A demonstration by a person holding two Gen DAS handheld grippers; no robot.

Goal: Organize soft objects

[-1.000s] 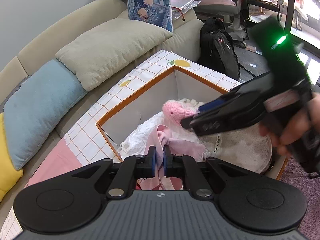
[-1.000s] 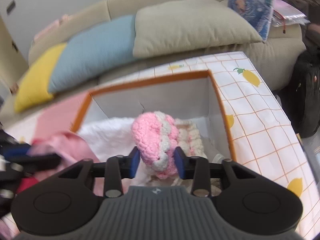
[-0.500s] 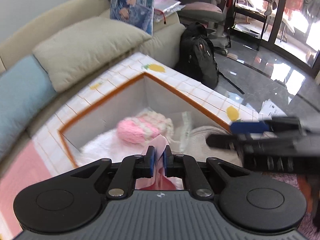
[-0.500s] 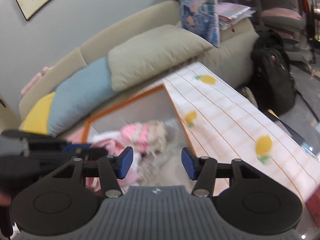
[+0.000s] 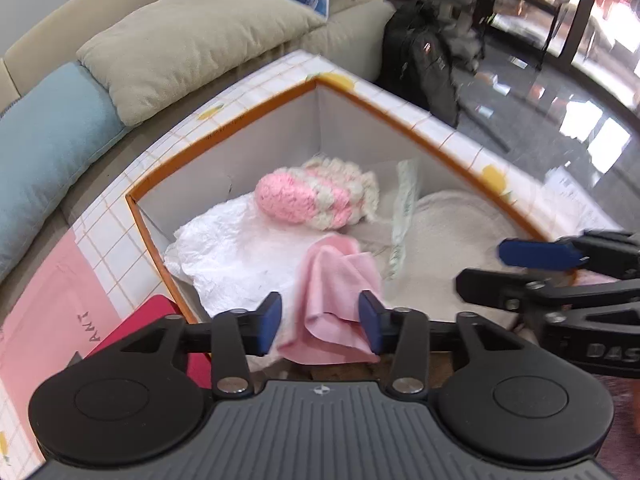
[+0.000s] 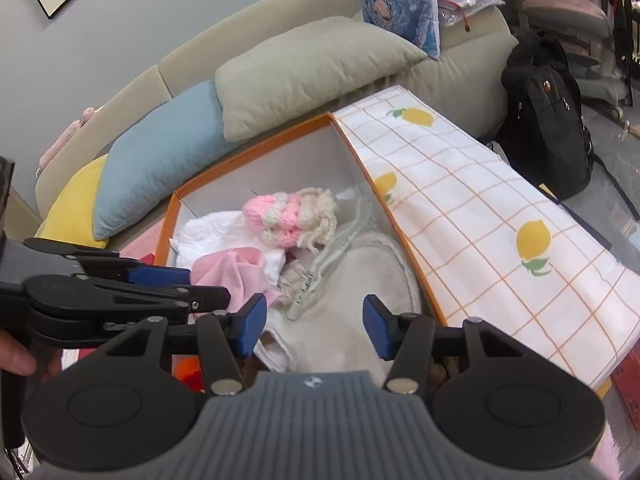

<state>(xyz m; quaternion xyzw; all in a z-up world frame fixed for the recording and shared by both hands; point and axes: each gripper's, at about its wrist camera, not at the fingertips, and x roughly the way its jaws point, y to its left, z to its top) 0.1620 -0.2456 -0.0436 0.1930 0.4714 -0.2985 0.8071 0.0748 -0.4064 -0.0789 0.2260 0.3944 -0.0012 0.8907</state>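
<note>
One storage box (image 5: 224, 136) is seen, with four soft items counted inside: one pink-and-cream knitted piece (image 5: 316, 196), one pink cloth (image 5: 336, 280), one white cloth (image 5: 236, 252), one beige mat (image 5: 452, 240). Three cushions are counted on the sofa: one yellow (image 6: 76, 204), one blue (image 6: 160, 152), one beige (image 6: 308, 68). One black backpack (image 6: 544, 112) is seen.

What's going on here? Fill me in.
A person holding two grippers is sorting soft things into the orange-rimmed storage box. The pink-and-cream crocheted toy and the pink cloth both lie inside it. The left gripper and right gripper are open, holding nothing, above the box's near edge.
</note>
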